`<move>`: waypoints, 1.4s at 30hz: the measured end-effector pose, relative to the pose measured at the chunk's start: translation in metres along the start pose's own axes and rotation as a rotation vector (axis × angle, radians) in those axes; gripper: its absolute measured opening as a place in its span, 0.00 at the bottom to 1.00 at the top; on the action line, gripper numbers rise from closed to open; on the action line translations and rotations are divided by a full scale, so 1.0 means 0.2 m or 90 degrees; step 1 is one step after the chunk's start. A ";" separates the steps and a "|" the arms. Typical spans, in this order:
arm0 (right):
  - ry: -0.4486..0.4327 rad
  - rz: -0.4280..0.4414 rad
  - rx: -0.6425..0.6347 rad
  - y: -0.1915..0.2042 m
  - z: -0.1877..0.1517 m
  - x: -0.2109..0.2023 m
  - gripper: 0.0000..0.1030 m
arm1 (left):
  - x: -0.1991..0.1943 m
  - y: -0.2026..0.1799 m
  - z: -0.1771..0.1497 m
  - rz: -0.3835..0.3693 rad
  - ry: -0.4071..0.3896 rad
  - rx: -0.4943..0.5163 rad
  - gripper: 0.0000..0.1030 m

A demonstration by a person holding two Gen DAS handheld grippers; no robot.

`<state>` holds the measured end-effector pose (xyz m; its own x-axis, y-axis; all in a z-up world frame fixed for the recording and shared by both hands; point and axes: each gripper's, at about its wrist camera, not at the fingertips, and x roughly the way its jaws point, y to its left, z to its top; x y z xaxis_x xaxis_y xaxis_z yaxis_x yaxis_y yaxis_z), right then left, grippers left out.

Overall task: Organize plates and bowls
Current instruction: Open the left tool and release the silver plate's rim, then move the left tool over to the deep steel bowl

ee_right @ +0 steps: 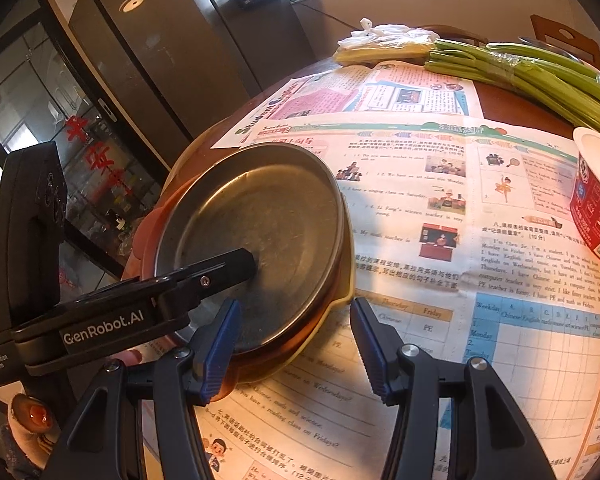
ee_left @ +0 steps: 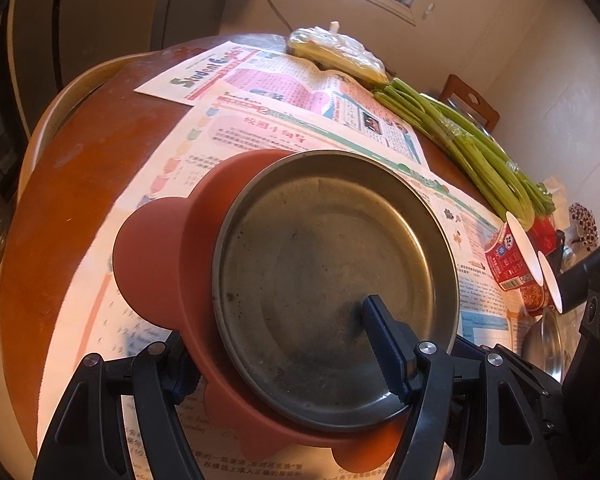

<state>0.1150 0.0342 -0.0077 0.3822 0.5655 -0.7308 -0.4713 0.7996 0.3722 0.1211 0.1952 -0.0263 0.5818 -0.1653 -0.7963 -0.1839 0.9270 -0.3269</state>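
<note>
A steel plate (ee_left: 332,280) sat nested inside a reddish-brown silicone bowl (ee_left: 160,264) with rounded tabs along its rim, and the pair rested on newspaper sheets (ee_left: 260,128) spread over a round wooden table (ee_left: 80,168), close to the table's edge. The left gripper (ee_left: 284,344) was clamped on that stack: one blue-padded finger lay inside the plate on its metal floor, and the other finger sat outside, under the bowl's rim, so the wall of both dishes was pinched between them. In the right wrist view the same plate (ee_right: 252,236) and bowl (ee_right: 332,304) appeared at the left, with the left gripper's black finger reaching in over the plate. The right gripper (ee_right: 296,348) stood with its jaws parted and nothing between the pads; its left pad was just beside the bowl's near rim, and whether it touched could not be told, while its right pad hung over bare newspaper (ee_right: 420,272). Further off, a red-and-white paper cup (ee_right: 596,200) stood on the paper near the right edge, a bundle of green stalks (ee_right: 540,68) lay along the far side, and a plastic bag (ee_right: 384,42) sat beside their ends.
</note>
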 end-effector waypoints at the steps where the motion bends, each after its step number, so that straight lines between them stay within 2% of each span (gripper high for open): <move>1: -0.001 -0.003 0.001 -0.01 0.00 0.00 0.55 | 0.01 -0.01 0.01 -0.002 0.003 0.002 0.71; 14: -0.016 -0.033 0.039 -0.21 0.05 -0.06 0.55 | 0.15 -0.23 0.10 -0.015 0.029 0.039 0.71; 21: -0.024 -0.030 0.056 -0.28 0.06 -0.07 0.55 | 0.17 -0.25 0.12 -0.018 0.034 0.039 0.71; 27: -0.061 -0.053 0.044 -0.25 0.06 -0.14 0.55 | 0.05 -0.15 0.13 0.001 -0.007 0.011 0.71; 31: -0.108 -0.073 0.023 -0.21 0.05 -0.24 0.56 | -0.09 -0.12 0.11 0.029 -0.056 0.006 0.71; 38: -0.198 -0.095 0.005 -0.16 0.02 -0.52 0.60 | -0.31 -0.26 0.04 0.024 -0.131 0.054 0.72; 42: -0.231 -0.108 0.004 -0.19 -0.03 -0.69 0.61 | -0.39 -0.41 -0.01 -0.018 -0.152 0.084 0.72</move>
<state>0.0760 -0.0747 0.0754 0.7110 0.4591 -0.5326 -0.3726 0.8884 0.2683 0.0888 0.1315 0.0619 0.7587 -0.1220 -0.6399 -0.0692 0.9617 -0.2653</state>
